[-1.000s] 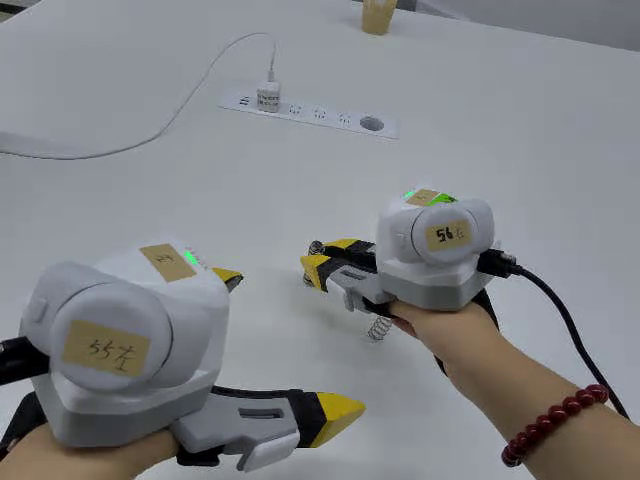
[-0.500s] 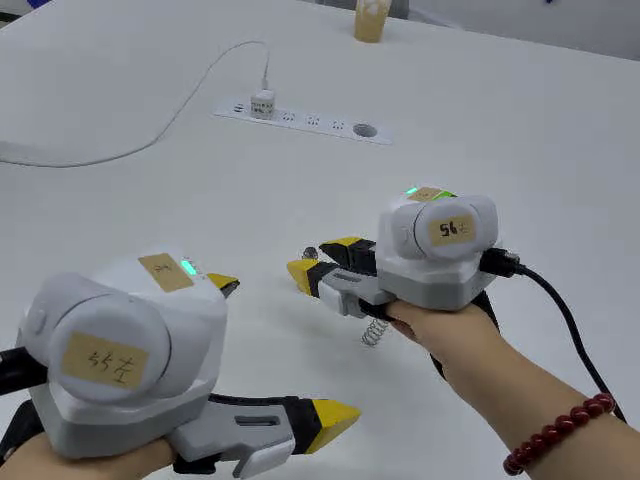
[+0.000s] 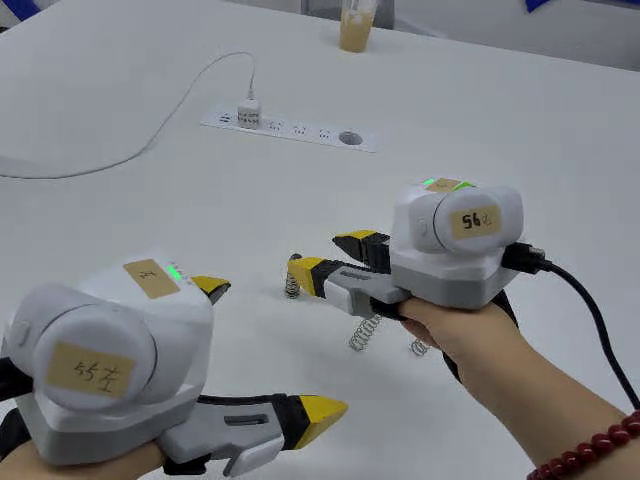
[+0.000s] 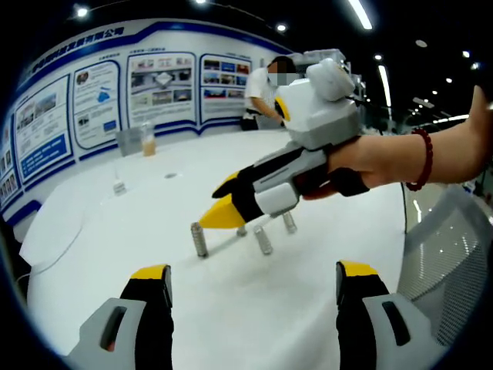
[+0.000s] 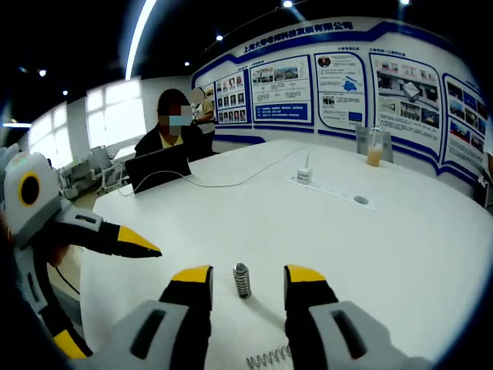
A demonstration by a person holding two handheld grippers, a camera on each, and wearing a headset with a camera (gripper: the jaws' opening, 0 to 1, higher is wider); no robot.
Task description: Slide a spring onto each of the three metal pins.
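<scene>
Spring (image 3: 292, 276) upright on the table (image 3: 480, 150), apparently on its pin, now stands free at nine o'clock of the right hand-held gripper (image 3: 328, 251), which has backed off, jaws apart; two springs (image 3: 365, 331) wait at its five o'clock; left hand-held gripper (image 3: 270, 348) idles, jaws spread.

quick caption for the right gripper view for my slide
Open right gripper faces an upright spring-sleeved pin on the white table, a loose spring lying nearer.
</scene>
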